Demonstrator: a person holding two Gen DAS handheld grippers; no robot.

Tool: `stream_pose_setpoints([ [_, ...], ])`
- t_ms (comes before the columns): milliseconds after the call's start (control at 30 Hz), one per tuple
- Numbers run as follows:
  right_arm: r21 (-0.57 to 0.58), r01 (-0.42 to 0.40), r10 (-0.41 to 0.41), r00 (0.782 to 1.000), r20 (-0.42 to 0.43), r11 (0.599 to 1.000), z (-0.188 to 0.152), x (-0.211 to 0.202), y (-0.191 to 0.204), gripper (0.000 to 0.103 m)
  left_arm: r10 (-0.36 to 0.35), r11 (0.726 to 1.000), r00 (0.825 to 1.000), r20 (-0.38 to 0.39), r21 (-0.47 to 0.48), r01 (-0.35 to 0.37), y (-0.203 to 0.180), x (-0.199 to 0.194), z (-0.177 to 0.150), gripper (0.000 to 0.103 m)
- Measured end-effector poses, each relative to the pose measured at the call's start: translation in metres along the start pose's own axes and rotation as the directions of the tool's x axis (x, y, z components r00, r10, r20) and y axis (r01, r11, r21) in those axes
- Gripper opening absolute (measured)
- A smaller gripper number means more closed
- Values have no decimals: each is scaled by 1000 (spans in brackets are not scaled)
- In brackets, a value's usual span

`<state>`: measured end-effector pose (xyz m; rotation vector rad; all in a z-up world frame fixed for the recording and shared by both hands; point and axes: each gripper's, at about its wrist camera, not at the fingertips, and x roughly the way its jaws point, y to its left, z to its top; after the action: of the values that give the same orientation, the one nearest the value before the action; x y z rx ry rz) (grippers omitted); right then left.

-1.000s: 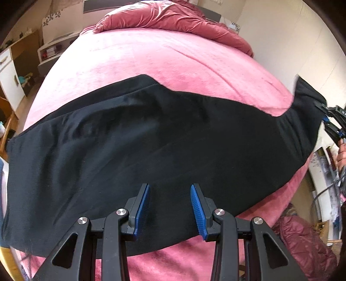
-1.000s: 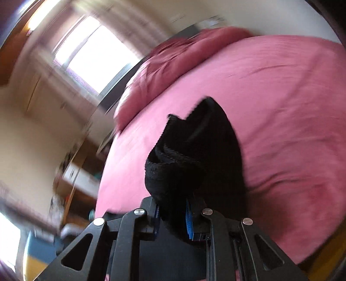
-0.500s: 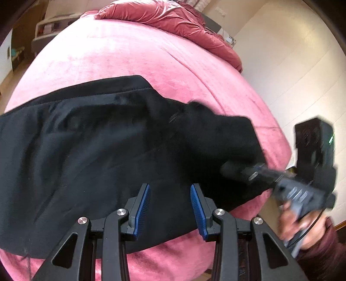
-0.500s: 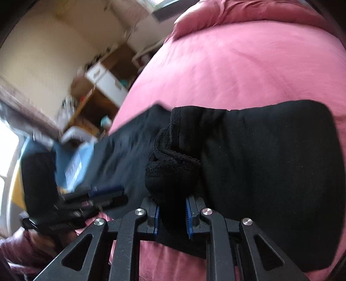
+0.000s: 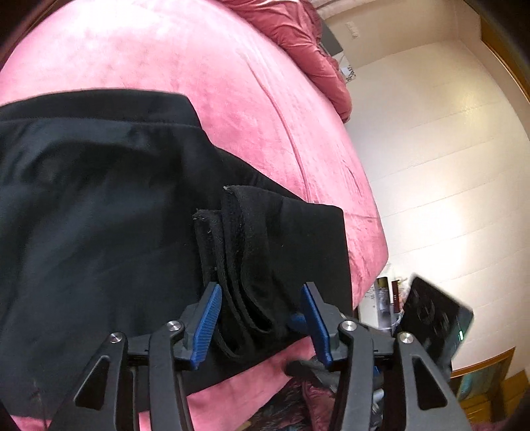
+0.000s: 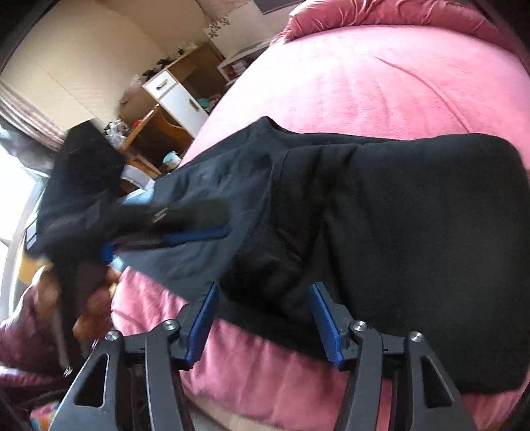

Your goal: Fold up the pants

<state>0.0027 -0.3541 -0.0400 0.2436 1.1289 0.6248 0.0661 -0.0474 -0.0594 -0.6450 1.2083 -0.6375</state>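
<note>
Black fabric pants [image 5: 99, 215] lie spread across the pink velvety bed cover [image 5: 205, 66], with one end doubled back over the rest so that its ribbed, stacked hems [image 5: 232, 252] sit on top near the bed's front edge. From my right wrist camera I see the same pants [image 6: 397, 215] as a thick folded slab, the upper layer's edge running across the lower one, and the near side hanging slightly past the cover [image 6: 381, 83].

My left gripper [image 5: 261, 318] hovers with its blue-padded fingers [image 5: 207, 318] spread wide, one on each side of the folded hems; I cannot tell whether the pads touch the cloth. My right gripper [image 6: 263, 318] is likewise spread apart, its blue pads [image 6: 324, 321] framing a rumpled bulge of the pants at the front edge, gripping nothing.

In the right camera the left gripper [image 6: 195, 228] shows blurred over the pants, held by my bare left hand [image 6: 89, 298]. In the left camera, the right tool's black body [image 5: 434, 315] appears at the lower right.

Beyond the bed, a crumpled dark red quilt [image 5: 298, 30] lies at the head, a cream wall [image 5: 447, 149] stands alongside, and a wooden desk with a white cabinet [image 6: 175, 96] is on the far side.
</note>
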Motion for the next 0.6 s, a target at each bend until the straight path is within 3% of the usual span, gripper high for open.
stream_pose_setpoints([
  [200,54,96,-98,995,31,994,-32,-55,-29,58,25,998,998,-50,-58,-27,8,16,10,54],
  [333,198,213,-230,971,69,957,-61,-101,-72,57,48,998,997,-64,-48,-51,1,28,11,50],
  [400,250,282,-306,950,64,926,-73,-118,-89,56,73,997,996,-50,0,-73,-8,32,11,30],
  [467,289,355,-378,925,27,889,-85,-126,-108,54,109,994,993,-47,32,-108,-15,37,11,24],
  [500,302,381,-403,915,13,874,-91,-128,-115,54,112,993,993,-42,46,-111,-18,37,12,16],
  [600,331,398,-419,908,-8,856,-97,-125,-130,54,109,990,994,1,90,-109,-27,27,13,12],
])
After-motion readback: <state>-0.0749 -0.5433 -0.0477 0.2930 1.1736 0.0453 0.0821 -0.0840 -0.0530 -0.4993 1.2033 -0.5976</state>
